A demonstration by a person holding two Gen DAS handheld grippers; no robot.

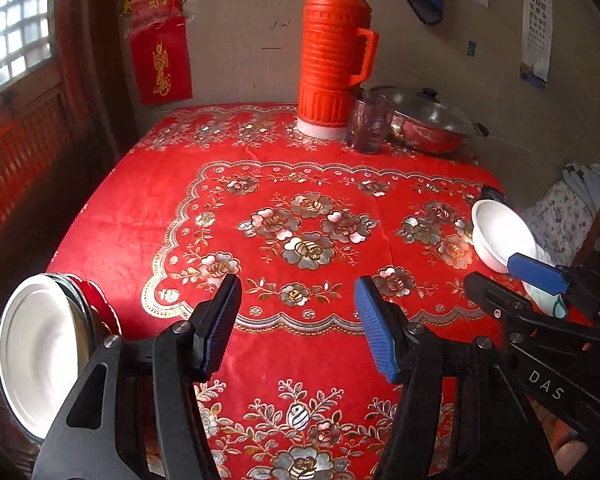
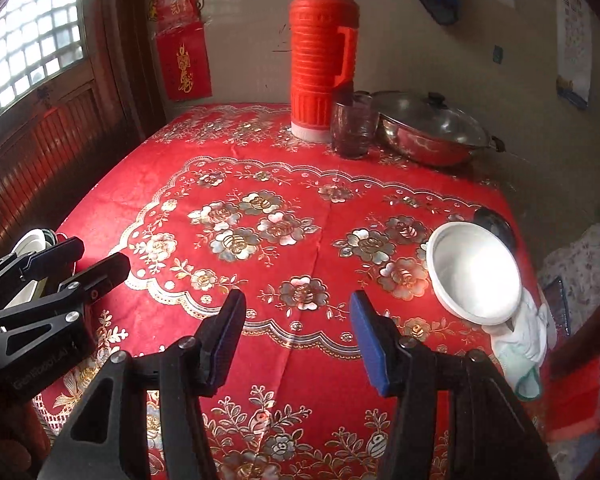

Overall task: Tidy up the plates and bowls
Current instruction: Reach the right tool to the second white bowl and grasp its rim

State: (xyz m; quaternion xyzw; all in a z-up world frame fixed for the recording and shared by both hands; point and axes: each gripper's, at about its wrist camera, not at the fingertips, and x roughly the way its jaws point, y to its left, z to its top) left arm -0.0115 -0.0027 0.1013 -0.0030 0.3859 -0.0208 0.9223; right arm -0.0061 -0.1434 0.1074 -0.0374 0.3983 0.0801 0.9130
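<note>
Left wrist view: left gripper (image 1: pixel 298 322) spread wide, grasping nothing, over the red floral tablecloth (image 1: pixel 308 200). White plate (image 1: pixel 40 352) just left of the fingers, atop a stack. White bowl (image 1: pixel 500 236) far right, beside the right gripper (image 1: pixel 512 276).

Right wrist view: right gripper (image 2: pixel 298 334) likewise released, bare. Bowl (image 2: pixel 474 270) near, to the right; plate (image 2: pixel 30 244) far left, behind the left gripper (image 2: pixel 90 256).
</note>
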